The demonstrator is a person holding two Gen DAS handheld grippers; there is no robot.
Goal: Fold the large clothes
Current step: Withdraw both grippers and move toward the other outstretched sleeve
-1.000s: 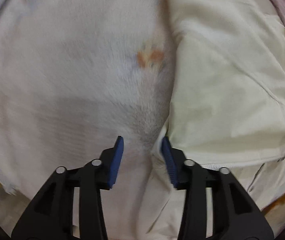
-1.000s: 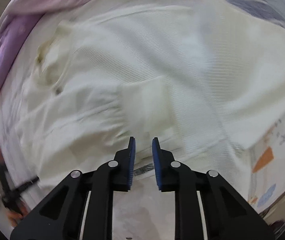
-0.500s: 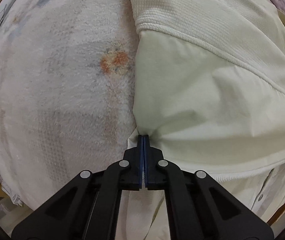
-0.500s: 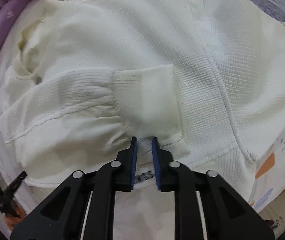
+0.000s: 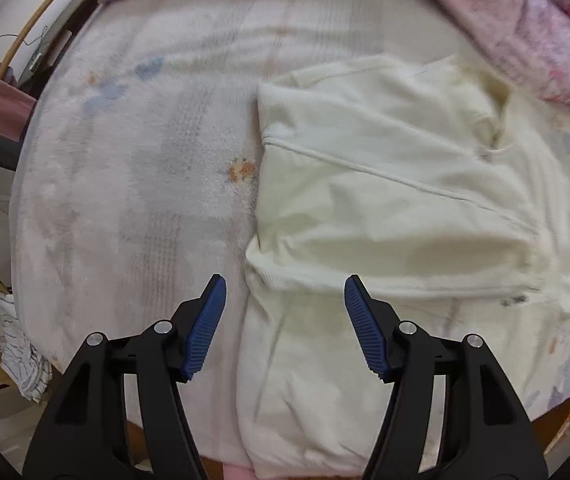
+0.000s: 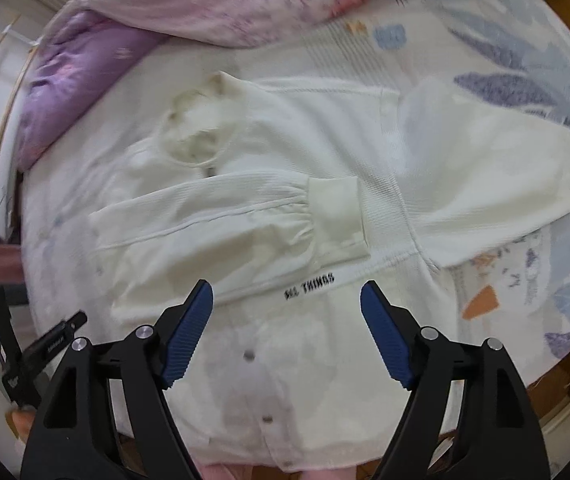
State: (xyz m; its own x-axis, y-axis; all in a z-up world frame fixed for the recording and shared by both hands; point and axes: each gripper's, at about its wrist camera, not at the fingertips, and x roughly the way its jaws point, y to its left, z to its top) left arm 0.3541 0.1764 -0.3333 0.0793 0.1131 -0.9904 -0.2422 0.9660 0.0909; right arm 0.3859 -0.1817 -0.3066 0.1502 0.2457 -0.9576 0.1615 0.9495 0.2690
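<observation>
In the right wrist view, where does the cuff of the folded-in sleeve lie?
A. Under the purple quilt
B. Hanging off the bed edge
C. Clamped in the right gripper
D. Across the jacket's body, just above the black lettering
D: the cuff lies flat across the cream jacket, just above the black lettering, clear of the open right gripper.
</observation>
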